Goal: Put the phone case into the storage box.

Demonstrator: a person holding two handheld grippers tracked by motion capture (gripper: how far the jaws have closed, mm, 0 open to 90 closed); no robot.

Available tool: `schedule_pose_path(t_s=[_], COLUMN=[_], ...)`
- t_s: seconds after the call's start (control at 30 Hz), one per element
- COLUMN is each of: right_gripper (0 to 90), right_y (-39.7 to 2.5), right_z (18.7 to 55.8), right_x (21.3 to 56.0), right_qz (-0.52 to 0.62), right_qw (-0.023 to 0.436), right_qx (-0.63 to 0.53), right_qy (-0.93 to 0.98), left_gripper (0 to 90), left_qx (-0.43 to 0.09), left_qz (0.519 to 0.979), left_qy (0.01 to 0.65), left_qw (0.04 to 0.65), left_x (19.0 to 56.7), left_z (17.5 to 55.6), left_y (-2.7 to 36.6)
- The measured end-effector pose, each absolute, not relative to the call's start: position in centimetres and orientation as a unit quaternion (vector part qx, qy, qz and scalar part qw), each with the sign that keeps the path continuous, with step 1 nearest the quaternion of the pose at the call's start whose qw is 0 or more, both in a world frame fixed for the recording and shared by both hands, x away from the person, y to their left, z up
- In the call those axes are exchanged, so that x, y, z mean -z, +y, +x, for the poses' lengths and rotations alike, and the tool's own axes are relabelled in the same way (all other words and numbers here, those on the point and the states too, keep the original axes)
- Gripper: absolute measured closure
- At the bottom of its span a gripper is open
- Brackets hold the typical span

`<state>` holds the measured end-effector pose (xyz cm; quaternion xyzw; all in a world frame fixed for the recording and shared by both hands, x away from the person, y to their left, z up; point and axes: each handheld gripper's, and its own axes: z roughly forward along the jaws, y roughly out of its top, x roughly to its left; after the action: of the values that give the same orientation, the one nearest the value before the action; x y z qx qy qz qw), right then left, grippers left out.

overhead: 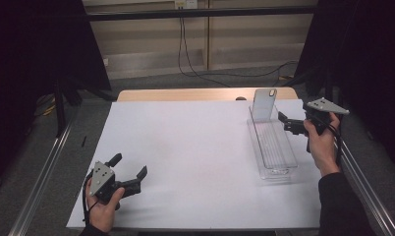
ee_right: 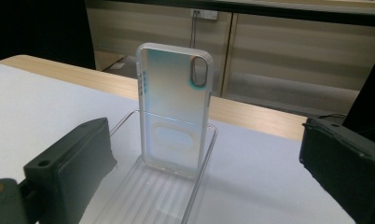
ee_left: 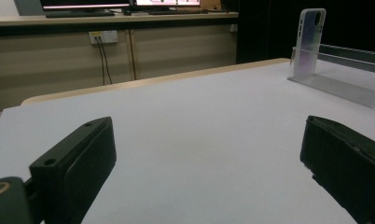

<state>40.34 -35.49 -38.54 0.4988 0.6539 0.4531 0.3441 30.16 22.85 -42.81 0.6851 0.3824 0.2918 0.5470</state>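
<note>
Phone case [ee_right: 175, 109] — translucent, pale rim, camera cutout at top; stands upright at the far end of a clear ribbed tray [overhead: 279, 156] on the right side of the white tabletop [overhead: 195, 147]. Right tool [overhead: 289, 123] — jaws wide apart, empty, just beside the case. Left tool [overhead: 129, 172] — jaws wide apart, empty, at the near left, well apart from the tray.

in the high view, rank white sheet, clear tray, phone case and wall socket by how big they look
1. white sheet
2. clear tray
3. phone case
4. wall socket, though it sits farthest from the camera, so its true size is unsure.
</note>
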Motion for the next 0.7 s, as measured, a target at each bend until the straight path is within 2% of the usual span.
schedule_pose_path(t_s=[0.7], right_gripper=[0.0], right_y=[-35.1], right_z=[35.6], right_x=[38.9], right_qz=[0.492], right_qw=[0.360], right_qx=[-0.482], right_qy=[0.630], left_gripper=[3.3], left_qx=[-0.293], left_qz=[0.684], left_qy=[0.385], left_qw=[0.546], left_x=[42.8], left_z=[30.2], left_y=[23.0])
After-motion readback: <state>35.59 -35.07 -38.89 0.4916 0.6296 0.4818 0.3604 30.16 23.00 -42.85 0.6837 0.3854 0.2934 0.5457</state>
